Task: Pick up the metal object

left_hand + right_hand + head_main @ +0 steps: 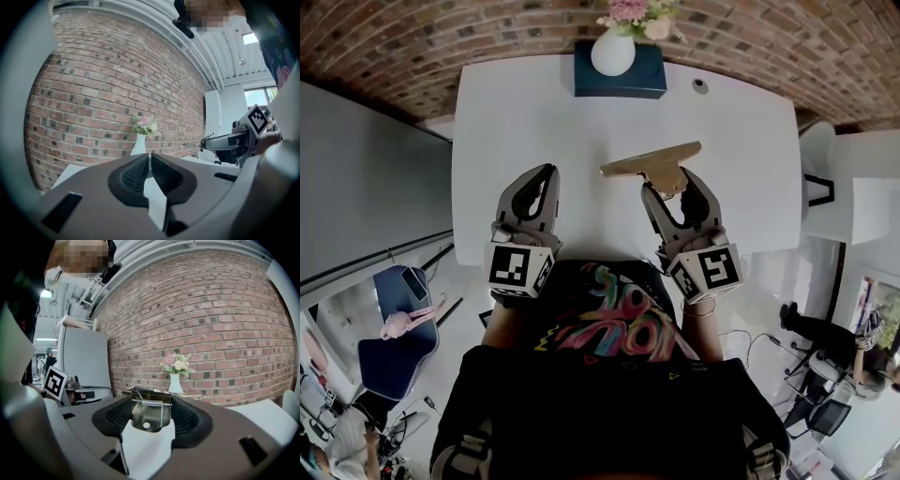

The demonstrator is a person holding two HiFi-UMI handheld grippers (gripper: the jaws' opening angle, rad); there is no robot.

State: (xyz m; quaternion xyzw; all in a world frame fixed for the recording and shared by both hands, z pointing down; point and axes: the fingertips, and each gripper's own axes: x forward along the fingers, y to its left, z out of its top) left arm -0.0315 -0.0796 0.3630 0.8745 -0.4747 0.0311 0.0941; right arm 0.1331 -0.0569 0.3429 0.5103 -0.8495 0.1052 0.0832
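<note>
The metal object [652, 160] is a gold-coloured flat bar with a spring clip; it hangs above the white table [525, 112]. My right gripper [667, 186] is shut on its clip end. In the right gripper view the clip [148, 417], with its coil spring, sits between the ribbed pads [183, 420] of the right gripper [151, 403]. To the left, my left gripper [547, 175] hovers over the table with its jaws together and nothing in them. Seen in its own view, the left gripper [149, 162] has only a thin slit between its pads.
A white vase of flowers [613, 49] stands on a dark blue box [649, 75] at the table's far edge. A small round fitting [700, 85] lies to its right. A brick wall [412, 47] runs behind. A white chair [820, 178] stands at the right.
</note>
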